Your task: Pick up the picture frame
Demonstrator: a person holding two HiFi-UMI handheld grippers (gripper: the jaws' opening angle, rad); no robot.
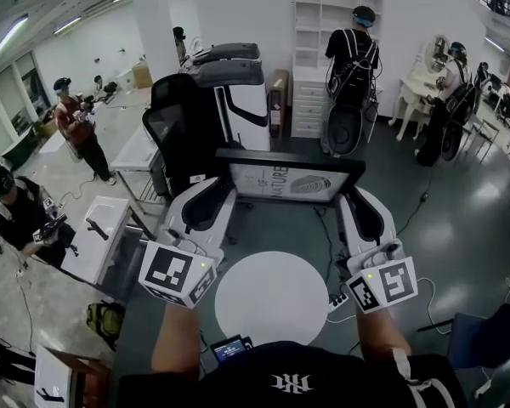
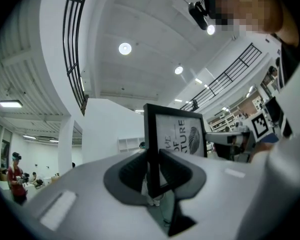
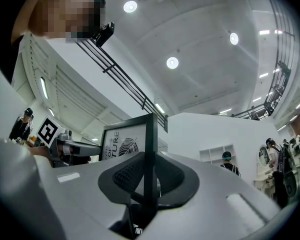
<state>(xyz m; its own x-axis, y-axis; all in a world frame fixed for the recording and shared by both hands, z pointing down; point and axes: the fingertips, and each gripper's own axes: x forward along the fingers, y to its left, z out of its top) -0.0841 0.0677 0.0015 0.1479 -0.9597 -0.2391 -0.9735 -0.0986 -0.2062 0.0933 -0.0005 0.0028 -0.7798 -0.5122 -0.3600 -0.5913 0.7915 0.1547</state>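
Aloft, picture frame (image 1: 289, 183) over round table (image 1: 272, 303), left gripper (image 1: 223, 195), right gripper (image 1: 350, 201) fingers clamping its side edges

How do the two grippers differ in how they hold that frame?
The left gripper clamps the frame at its left side, the right gripper at its right. The left's marker cube bears a different pattern from the right's. Both are white and shut on the frame's black edge, above the table.
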